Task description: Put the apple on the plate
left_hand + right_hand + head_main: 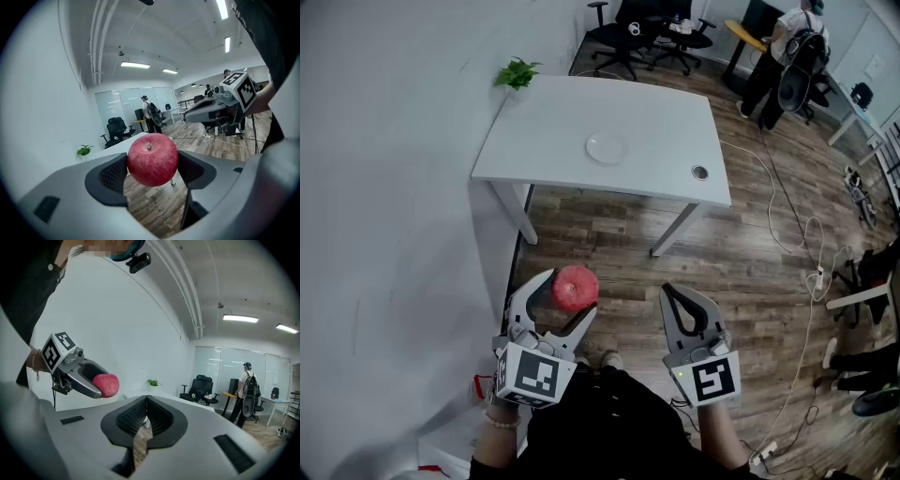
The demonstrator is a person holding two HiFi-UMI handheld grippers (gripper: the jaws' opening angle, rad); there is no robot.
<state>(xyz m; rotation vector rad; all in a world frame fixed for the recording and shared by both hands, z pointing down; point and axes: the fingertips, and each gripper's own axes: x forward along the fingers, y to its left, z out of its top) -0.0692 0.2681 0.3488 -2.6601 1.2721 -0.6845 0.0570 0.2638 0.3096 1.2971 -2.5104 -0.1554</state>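
My left gripper (pixel 566 292) is shut on a red apple (pixel 575 287), held in the air over the wooden floor, well short of the table. In the left gripper view the apple (pixel 152 159) sits stem up between both dark pads. A white plate (pixel 607 148) lies near the middle of the white table (pixel 534 141), far ahead of both grippers. My right gripper (pixel 688 302) hangs beside the left one with its jaws together and nothing between them. From the right gripper view, the pads meet at the tips (pixel 146 409), and the apple (pixel 107 385) shows off to the left.
A small green plant (pixel 517 72) stands at the table's far left corner by the white wall. A round cable hole (pixel 700 172) marks the table's right side. Office chairs (pixel 623 37) and a person with a backpack (pixel 787 56) are beyond it. Cables (pixel 802 244) trail over the floor at right.
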